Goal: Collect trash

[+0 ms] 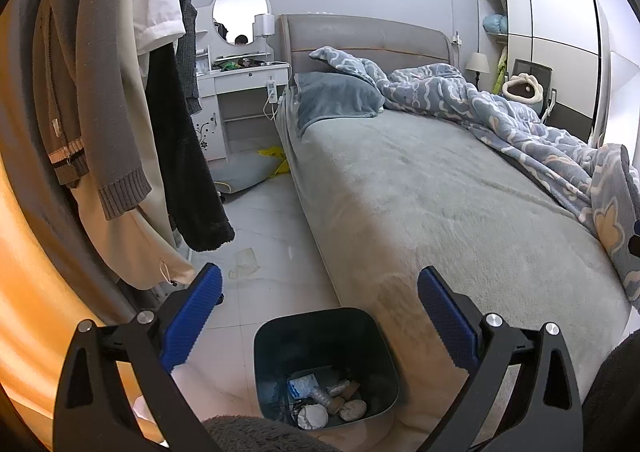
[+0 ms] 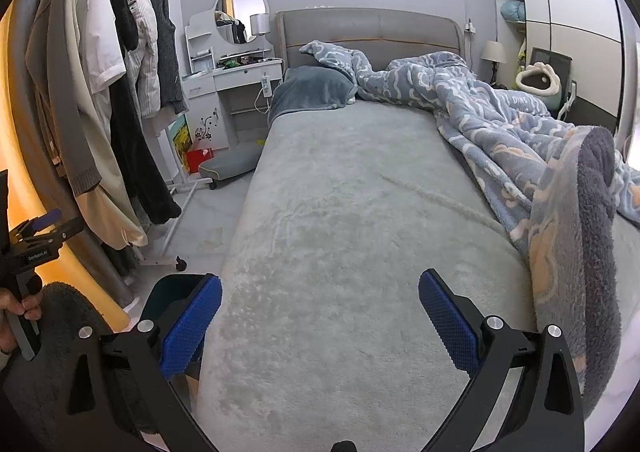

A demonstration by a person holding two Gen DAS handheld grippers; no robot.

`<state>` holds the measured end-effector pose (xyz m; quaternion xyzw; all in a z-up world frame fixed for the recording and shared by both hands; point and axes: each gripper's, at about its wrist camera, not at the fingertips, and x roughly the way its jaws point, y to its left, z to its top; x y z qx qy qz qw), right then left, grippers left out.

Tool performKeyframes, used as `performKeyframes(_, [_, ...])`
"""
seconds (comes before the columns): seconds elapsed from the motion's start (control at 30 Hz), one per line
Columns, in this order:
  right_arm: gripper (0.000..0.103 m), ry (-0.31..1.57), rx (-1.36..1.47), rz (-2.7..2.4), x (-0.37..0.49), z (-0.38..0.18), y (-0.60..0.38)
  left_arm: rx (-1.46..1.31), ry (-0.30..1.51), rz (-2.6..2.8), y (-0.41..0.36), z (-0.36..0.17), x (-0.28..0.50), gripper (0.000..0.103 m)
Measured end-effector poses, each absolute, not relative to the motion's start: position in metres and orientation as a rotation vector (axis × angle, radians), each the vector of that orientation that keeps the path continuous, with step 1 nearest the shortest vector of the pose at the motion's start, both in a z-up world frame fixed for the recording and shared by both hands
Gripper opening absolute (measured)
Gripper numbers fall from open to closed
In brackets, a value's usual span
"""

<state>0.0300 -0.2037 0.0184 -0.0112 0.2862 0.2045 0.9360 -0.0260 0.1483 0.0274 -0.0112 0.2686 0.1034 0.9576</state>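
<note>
left gripper (image 2: 42, 236) label, perhaps "GenRobot.AI"

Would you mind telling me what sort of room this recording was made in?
A lived-in bedroom, almost certainly: a bed with a rumpled blue quilt, a white dressing table under a round mirror, and a rack of hanging clothes.

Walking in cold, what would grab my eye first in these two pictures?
Probably the big grey bed filling the middle, with a rumpled blue patterned blanket heaped along its right side. Next, the dark trash bin on the floor beside the bed, already holding crumpled scraps, seen between the open left gripper. The right gripper hangs open over the mattress.
</note>
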Motion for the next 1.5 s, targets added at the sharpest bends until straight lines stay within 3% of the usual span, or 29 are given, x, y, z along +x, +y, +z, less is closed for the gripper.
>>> performKeyframes(1.5, [0.1,0.587,-0.03,0.419,0.0316,0.017,-0.208,-0.025,0.553,0.206,0.1469,0.0254,-0.0253,0.1])
